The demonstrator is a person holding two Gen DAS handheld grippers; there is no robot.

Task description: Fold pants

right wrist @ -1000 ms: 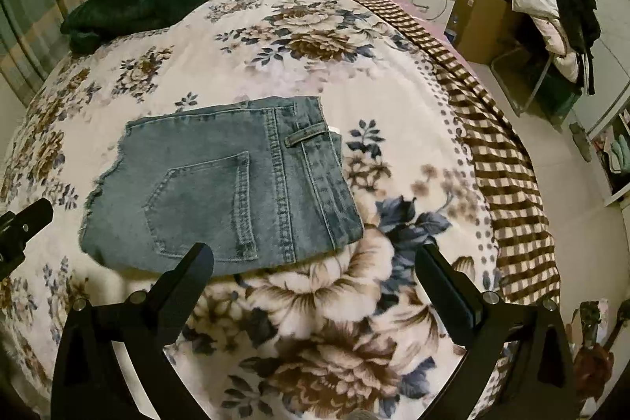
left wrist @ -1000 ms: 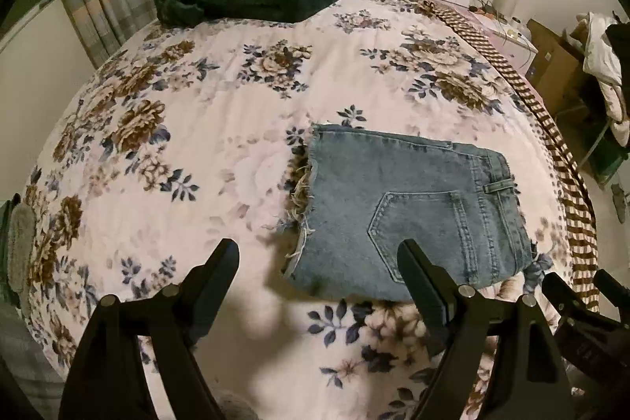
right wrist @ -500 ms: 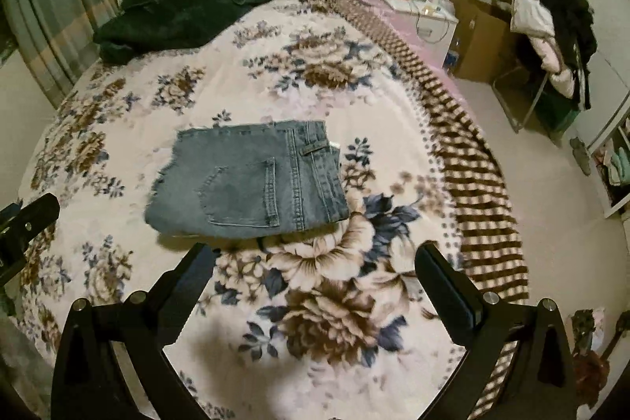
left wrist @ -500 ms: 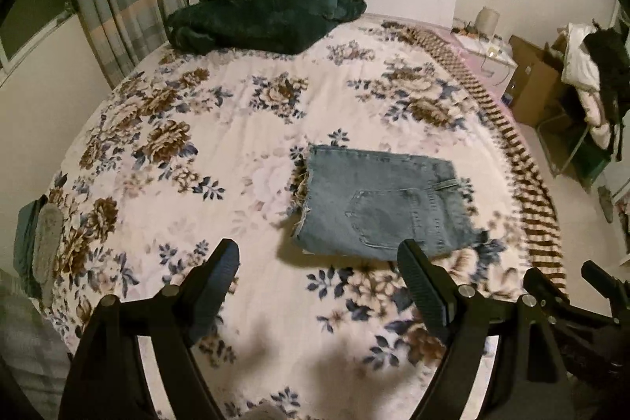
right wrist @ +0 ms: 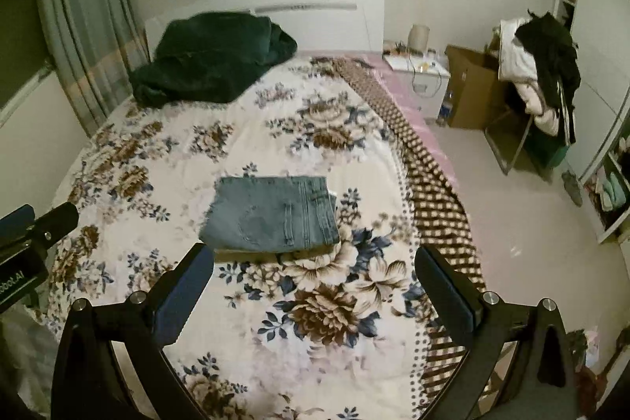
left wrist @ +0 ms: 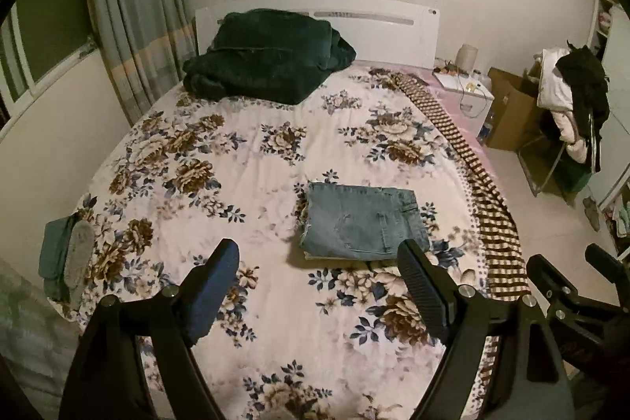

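The blue denim pants (left wrist: 364, 221) lie folded into a compact rectangle on the floral bedspread (left wrist: 244, 184), back pocket up; they also show in the right wrist view (right wrist: 271, 219). My left gripper (left wrist: 319, 262) is open and empty, held high above the bed's near end, well back from the pants. My right gripper (right wrist: 315, 264) is open and empty, also raised and back from the pants. The right gripper's body shows at the lower right of the left wrist view (left wrist: 571, 286).
A dark green blanket (left wrist: 264, 65) is piled by the white headboard (left wrist: 374, 30). A brown checked blanket (left wrist: 484, 195) runs along the bed's right edge. A nightstand (left wrist: 464, 93), cardboard box (left wrist: 508, 113) and clothes-laden chair (left wrist: 571, 113) stand right. A green-grey item (left wrist: 67, 254) lies at the left bed edge.
Both grippers have pulled up and back from the bed, so the folded pants look smaller and farther away. The pants have not moved.
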